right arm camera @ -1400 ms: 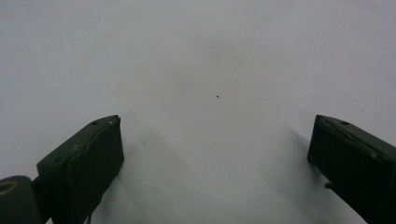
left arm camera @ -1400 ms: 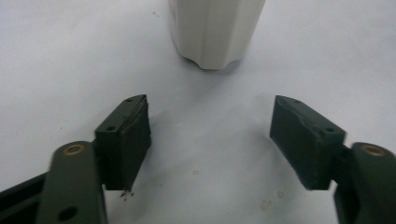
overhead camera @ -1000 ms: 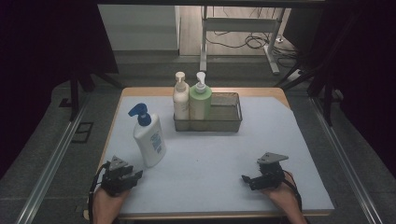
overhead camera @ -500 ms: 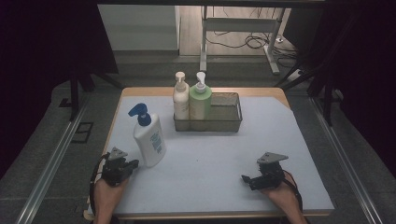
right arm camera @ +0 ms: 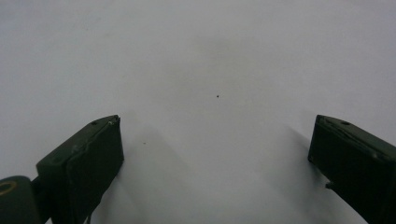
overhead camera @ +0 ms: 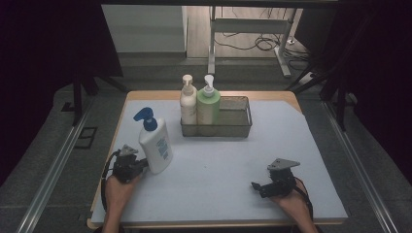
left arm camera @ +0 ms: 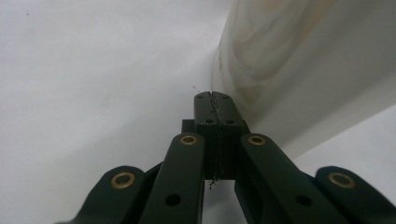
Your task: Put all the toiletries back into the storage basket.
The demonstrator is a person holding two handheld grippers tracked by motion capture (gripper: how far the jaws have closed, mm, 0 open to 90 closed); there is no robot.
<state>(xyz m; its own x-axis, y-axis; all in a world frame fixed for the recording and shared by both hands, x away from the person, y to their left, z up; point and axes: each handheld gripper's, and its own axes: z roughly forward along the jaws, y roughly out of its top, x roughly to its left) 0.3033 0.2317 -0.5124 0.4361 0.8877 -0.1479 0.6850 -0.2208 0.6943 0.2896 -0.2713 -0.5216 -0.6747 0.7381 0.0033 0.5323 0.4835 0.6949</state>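
A white pump bottle with a blue head (overhead camera: 155,145) stands upright on the left of the white mat. My left gripper (overhead camera: 142,164) lies low on the mat at the bottle's near-left side. In the left gripper view its jaws (left arm camera: 213,95) are pressed together with nothing between them, and the bottle's white wall (left arm camera: 303,70) rises just right of the tips; I cannot tell whether they touch. My right gripper (overhead camera: 256,186) rests on the mat at the near right, jaws wide apart (right arm camera: 215,135) over bare mat.
A dark mesh basket (overhead camera: 243,127) stands at the back centre. In its left end are a cream pump bottle (overhead camera: 188,104) and a green pump bottle (overhead camera: 208,108). The mat (overhead camera: 218,160) covers a wooden table with dark floor around it.
The left gripper's jaws have closed empty, and the hand has slid forward on the mat up to the white bottle's base. The right gripper has not moved.
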